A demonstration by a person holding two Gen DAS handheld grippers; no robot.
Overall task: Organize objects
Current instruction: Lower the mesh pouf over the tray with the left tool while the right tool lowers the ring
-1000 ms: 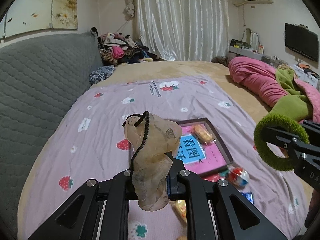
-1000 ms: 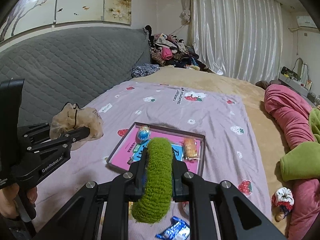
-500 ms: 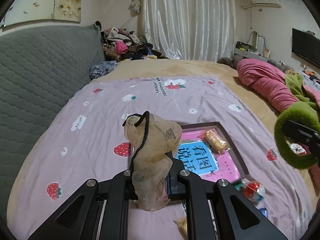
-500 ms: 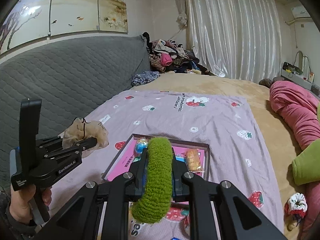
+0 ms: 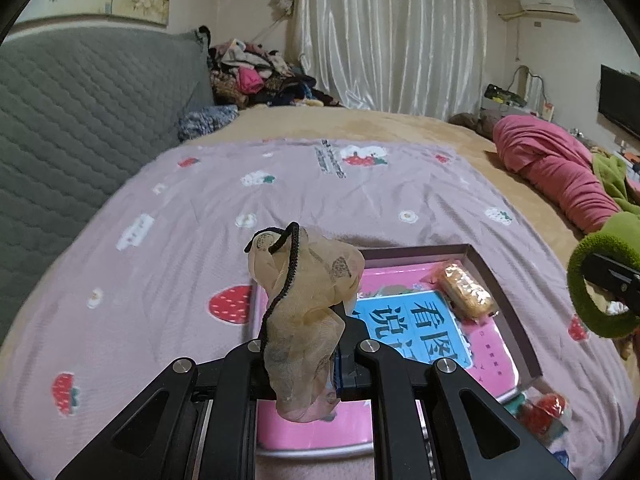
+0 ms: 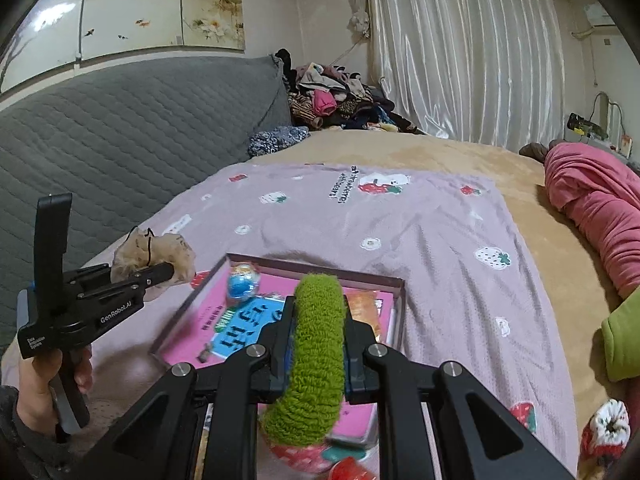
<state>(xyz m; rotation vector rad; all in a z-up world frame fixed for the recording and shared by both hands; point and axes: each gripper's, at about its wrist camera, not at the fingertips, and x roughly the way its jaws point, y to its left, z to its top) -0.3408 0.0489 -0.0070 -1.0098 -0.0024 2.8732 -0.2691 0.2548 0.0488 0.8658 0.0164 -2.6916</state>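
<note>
Nearest to me, my left gripper (image 5: 306, 354) is clamped on a beige gauze scrunchie (image 5: 304, 292) with a black cord, and my right gripper (image 6: 318, 346) is clamped on a green fuzzy scrunchie (image 6: 318, 344); both items sit high between the closed jaws, above the near edge of the shallow box (image 5: 486, 270). Inside the box lie a pink book with a blue label (image 5: 416, 320) and a wrapped snack (image 5: 464, 290); a round blue candy (image 6: 242, 284) rests at its far left corner. Risk, as I judge it: each scrunchie is soft and loosely pinched, so a quick release could let it snag on a pad or drop outside the rim onto the strawberry blanket (image 5: 360, 196). The two grippers are near each other, so a careless swing may knock them together. Compared with one second earlier, both grippers have come lower and further forward, and the box now fills more of each view, with both grips unchanged.
</note>
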